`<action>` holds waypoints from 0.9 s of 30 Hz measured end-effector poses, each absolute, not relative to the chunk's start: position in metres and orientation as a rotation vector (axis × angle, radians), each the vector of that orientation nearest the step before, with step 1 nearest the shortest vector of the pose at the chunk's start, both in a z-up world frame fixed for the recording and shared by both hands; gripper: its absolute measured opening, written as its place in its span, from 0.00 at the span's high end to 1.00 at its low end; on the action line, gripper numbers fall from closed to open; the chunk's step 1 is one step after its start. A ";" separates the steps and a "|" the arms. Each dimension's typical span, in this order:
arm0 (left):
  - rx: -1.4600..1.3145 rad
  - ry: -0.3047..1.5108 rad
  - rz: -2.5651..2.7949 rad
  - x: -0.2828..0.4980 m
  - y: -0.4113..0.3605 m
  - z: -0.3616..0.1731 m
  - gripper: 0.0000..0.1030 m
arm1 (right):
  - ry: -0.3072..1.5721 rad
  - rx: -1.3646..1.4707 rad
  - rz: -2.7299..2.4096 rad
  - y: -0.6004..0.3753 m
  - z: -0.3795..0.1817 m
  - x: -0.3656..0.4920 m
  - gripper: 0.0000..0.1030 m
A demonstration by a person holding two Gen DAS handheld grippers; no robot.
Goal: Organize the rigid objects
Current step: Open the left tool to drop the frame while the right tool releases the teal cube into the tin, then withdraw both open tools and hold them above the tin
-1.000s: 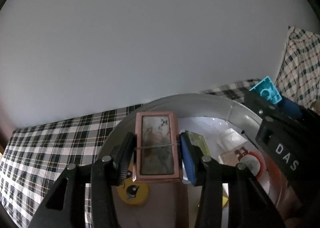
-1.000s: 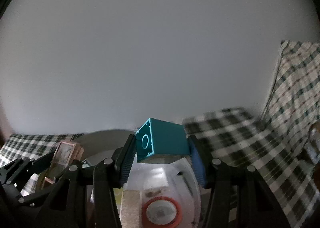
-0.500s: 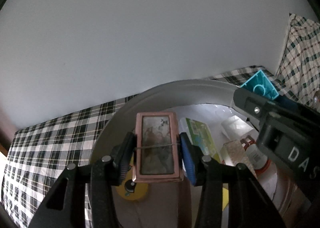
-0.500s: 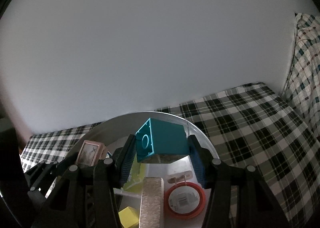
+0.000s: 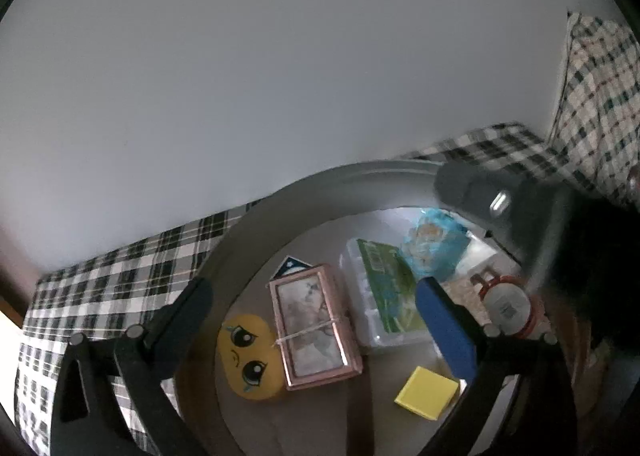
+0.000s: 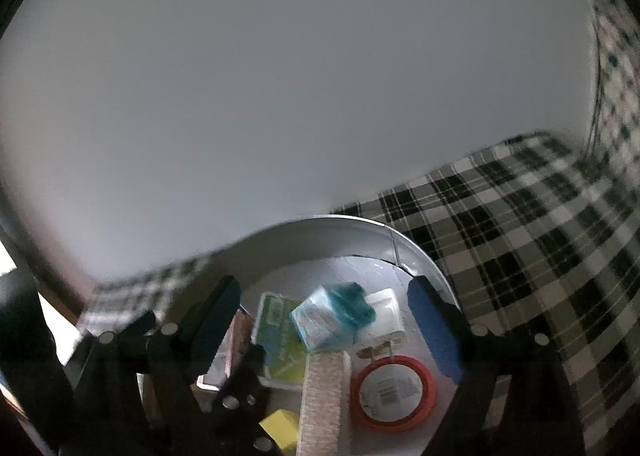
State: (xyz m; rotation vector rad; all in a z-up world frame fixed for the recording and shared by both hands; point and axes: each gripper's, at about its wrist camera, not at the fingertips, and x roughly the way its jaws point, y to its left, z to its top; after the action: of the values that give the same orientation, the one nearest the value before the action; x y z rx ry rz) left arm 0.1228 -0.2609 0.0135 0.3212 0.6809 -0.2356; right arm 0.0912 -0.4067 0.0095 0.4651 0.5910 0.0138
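Observation:
My left gripper (image 5: 312,308) hangs over a round metal basin (image 5: 320,186); its jaws are opening wide. The pink framed box (image 5: 314,330), tied with string, lies loose on the basin floor between the fingers, touching neither pad. My right gripper (image 6: 324,316) is over the same basin (image 6: 344,226), and its jaws are opening too. The teal brick (image 6: 332,316) shows blurred between its fingers, clear of both pads. In the left wrist view the teal brick (image 5: 434,244) is a blur above the basin floor.
In the basin lie a yellow face toy (image 5: 248,360), a green pack (image 5: 388,288), a yellow block (image 5: 428,392), a red-rimmed lid (image 6: 394,388) and a beige strip (image 6: 324,388). Checked cloth (image 6: 520,236) surrounds the basin. A plain wall stands behind.
Both grippers have opened. The pink framed box has left the left gripper's pads and now lies in the basin. The teal brick has come free of the right gripper's pads and dropped lower.

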 end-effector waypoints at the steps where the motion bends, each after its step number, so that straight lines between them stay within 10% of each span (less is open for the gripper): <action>1: 0.327 0.680 -0.231 0.122 -0.261 0.013 0.01 | 0.583 0.510 0.027 -0.412 0.008 0.091 0.14; 27: 0.085 0.452 -0.197 0.075 -0.198 0.020 0.00 | 0.201 0.226 -0.306 -0.385 0.026 0.019 0.08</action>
State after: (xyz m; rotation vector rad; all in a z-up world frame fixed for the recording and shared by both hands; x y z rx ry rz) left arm 0.0749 -0.1984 0.0201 0.0851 0.4523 -0.1973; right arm 0.0187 -0.3854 0.0260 0.2257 0.2009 -0.3057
